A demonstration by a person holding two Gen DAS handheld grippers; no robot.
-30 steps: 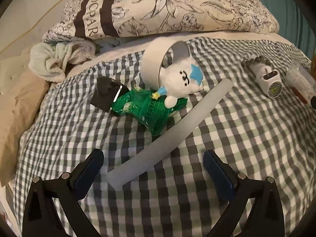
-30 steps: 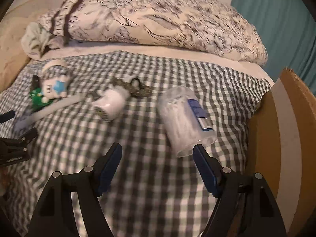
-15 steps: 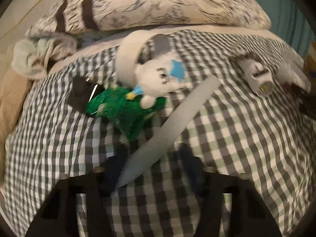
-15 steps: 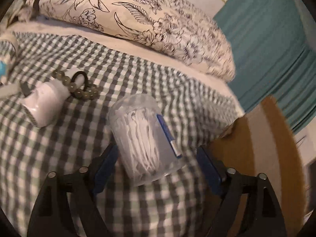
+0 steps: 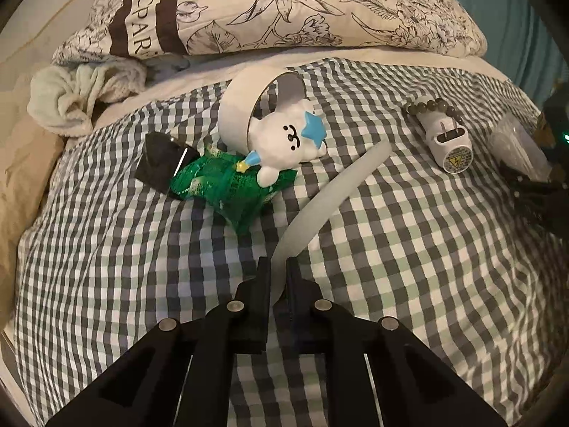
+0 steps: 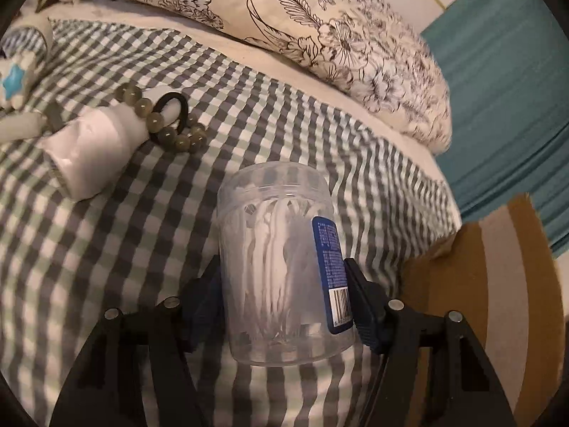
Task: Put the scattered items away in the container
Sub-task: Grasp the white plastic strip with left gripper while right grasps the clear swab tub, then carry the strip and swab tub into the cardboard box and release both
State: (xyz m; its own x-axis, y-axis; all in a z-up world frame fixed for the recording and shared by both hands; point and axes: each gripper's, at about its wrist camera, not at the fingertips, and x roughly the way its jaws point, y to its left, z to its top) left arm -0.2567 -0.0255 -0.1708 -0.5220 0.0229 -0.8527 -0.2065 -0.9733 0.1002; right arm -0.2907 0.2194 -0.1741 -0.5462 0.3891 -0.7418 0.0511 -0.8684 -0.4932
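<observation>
On the checked bedspread (image 5: 409, 249), two scattered items are gripped at once. The left gripper (image 5: 277, 277) is clamped on the near end of a pale flat strap (image 5: 334, 185); its jaws stand almost together with only the strap's thickness between them. The strap runs diagonally away from the fingers toward the upper right of the left wrist view.

The right gripper (image 6: 284, 284) has just been closing its jaws. The blue pads now press on both sides of a clear plastic jar (image 6: 281, 259), which lies on its side on the bedspread (image 6: 142, 249). The jar contains white stick-like items and carries a blue label with a barcode. The cardboard box (image 6: 498, 284) stands just right of the jar, at the bed edge.

Other items remain on the bed:
- A white plug adapter (image 5: 450, 146) lies beyond the strap, with a beaded bracelet (image 5: 434, 106) looped around its far end.
- A black hair tie (image 6: 174, 110) lies at the beads.
- A white plush toy (image 5: 288, 138) with a blue star rests partly on a green packet (image 5: 227, 185).
- A white tape roll (image 5: 242, 106) stands against the toy.
- A black object (image 5: 161, 156) touches the packet's left end.

A floral pillow (image 5: 284, 7) lies at the head of the bed. A crumpled pale cloth (image 5: 78, 96) sits at its left.
</observation>
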